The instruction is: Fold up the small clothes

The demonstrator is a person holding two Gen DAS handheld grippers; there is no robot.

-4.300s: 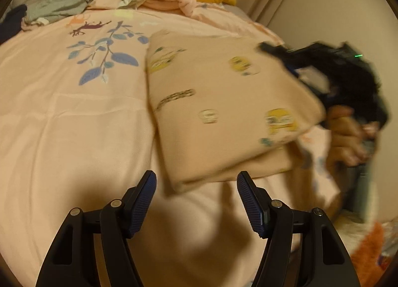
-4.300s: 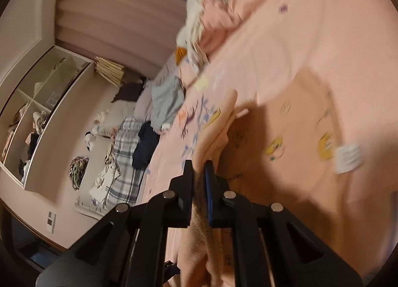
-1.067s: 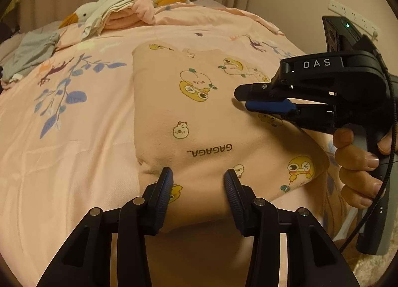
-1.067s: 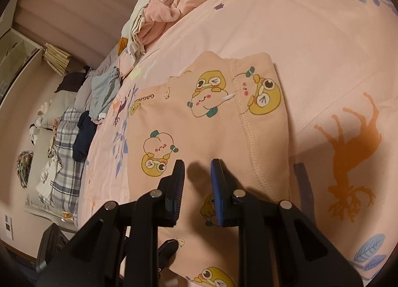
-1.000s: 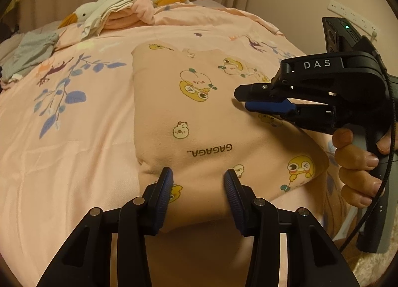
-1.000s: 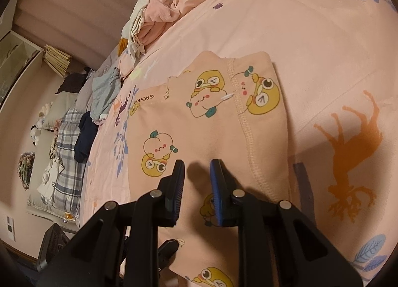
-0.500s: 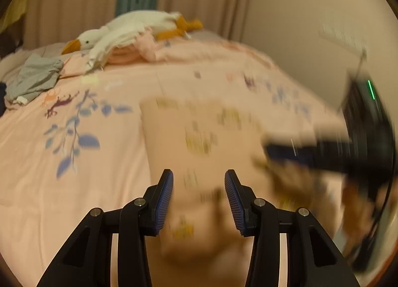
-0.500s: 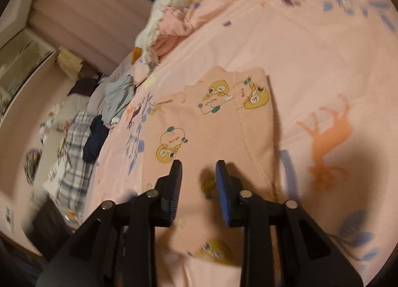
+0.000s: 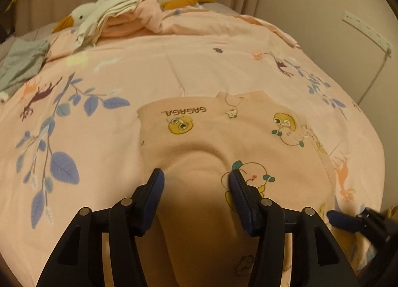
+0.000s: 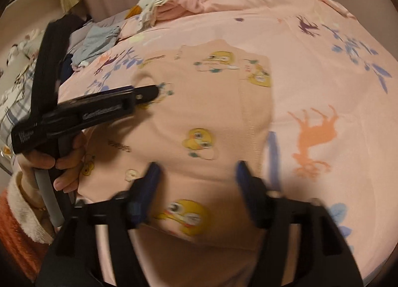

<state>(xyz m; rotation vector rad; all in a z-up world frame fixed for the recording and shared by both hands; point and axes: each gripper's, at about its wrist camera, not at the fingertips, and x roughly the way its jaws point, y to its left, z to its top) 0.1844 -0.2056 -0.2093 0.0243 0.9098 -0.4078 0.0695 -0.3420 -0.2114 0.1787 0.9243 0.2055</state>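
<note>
A folded peach garment (image 9: 223, 142) with yellow duck prints and "GAGAGA" lettering lies on the pink bedspread (image 9: 174, 68). My left gripper (image 9: 196, 187) is open, its jaws straddling a raised hump of the cloth. My right gripper (image 10: 196, 177) is open and blurred, hovering over the garment's (image 10: 199, 117) near edge. The left gripper also shows from the side in the right wrist view (image 10: 146, 94), resting on the garment's left part. The right gripper's tip shows at the lower right of the left wrist view (image 9: 343, 219).
A heap of clothes with a white goose toy (image 9: 129, 10) lies at the bed's far end. A grey garment (image 9: 20, 63) lies far left. A wall with a power strip (image 9: 365, 30) stands to the right. Plaid bedding (image 10: 12, 102) lies left of the bed.
Both grippers have opened wider and swung round over the garment. The left gripper now sits on the garment with a hump between its jaws. The right gripper has moved off to the lower right.
</note>
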